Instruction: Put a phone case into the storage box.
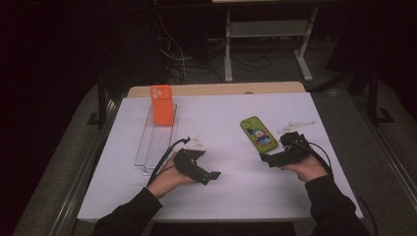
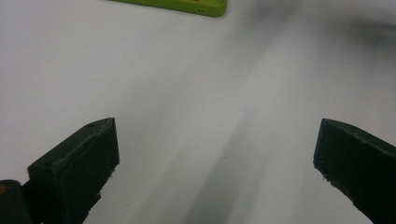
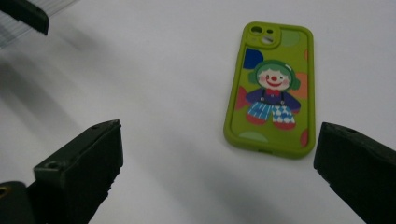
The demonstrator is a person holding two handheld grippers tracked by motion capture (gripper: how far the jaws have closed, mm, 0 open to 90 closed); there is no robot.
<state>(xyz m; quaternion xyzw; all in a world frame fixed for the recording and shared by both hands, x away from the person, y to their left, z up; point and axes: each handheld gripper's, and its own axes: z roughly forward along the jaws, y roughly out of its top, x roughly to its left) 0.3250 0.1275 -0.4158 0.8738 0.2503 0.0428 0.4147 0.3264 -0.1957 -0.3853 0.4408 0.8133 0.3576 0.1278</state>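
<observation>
A green phone case (image 1: 258, 133) printed with a clown lies flat on the white table cover (image 1: 221, 196), right of centre. In the right gripper view the green case (image 3: 271, 88) lies just ahead of the open jaws, toward the right one. My right gripper (image 1: 268, 159) sits just below the case's near end, open and empty. My left gripper (image 1: 210, 176) is held low at centre-left, pointing right, open with nothing in it. An edge of the green case (image 2: 187, 5) shows far ahead of the left gripper (image 2: 215, 154). An orange phone case (image 1: 162, 104) rests on a clear ridged tray (image 1: 156, 142).
A small white bracket-like piece (image 1: 296, 126) lies right of the green case. The clear tray runs along the left side of the cover. Bare wood of the table (image 1: 221, 89) shows at the far edge, with desk legs and cables on the floor beyond.
</observation>
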